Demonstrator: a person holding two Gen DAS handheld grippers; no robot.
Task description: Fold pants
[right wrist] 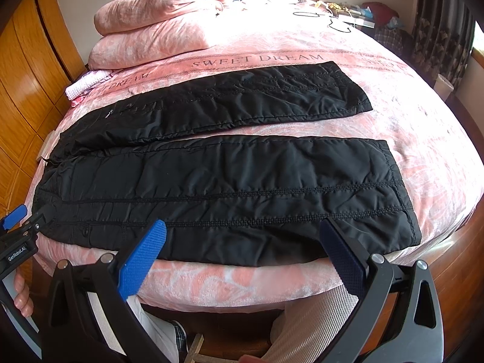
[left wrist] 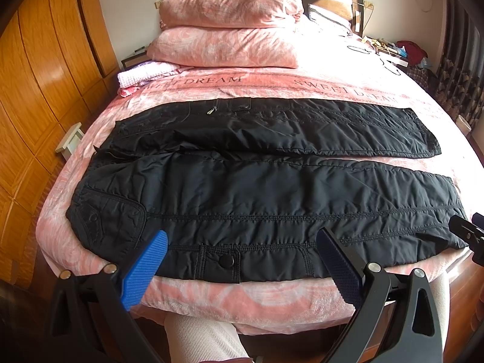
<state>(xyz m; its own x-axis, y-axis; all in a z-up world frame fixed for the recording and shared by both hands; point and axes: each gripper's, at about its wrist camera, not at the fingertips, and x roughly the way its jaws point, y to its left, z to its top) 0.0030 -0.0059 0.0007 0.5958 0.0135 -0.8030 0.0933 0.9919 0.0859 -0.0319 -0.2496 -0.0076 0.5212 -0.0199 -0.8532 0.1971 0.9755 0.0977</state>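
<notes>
Black quilted pants [left wrist: 260, 193] with rows of black stitching and a black snap button; they lie on a pink bedspread [left wrist: 272, 87] with a pale swirling pattern and a band of grey lettering reading "SWEET DREAM"; two folded quilts [left wrist: 227, 30] in the same mottled pink and white; a lilac and white knitted cloth [left wrist: 142, 74] beside them; glossy orange-brown wooden wardrobe doors [left wrist: 39, 84]; left gripper [left wrist: 242, 269] and right gripper [right wrist: 242, 260] each have a black frame with bright blue ribbed pads [left wrist: 145, 269]; dark patterned curtains [right wrist: 438, 36].
</notes>
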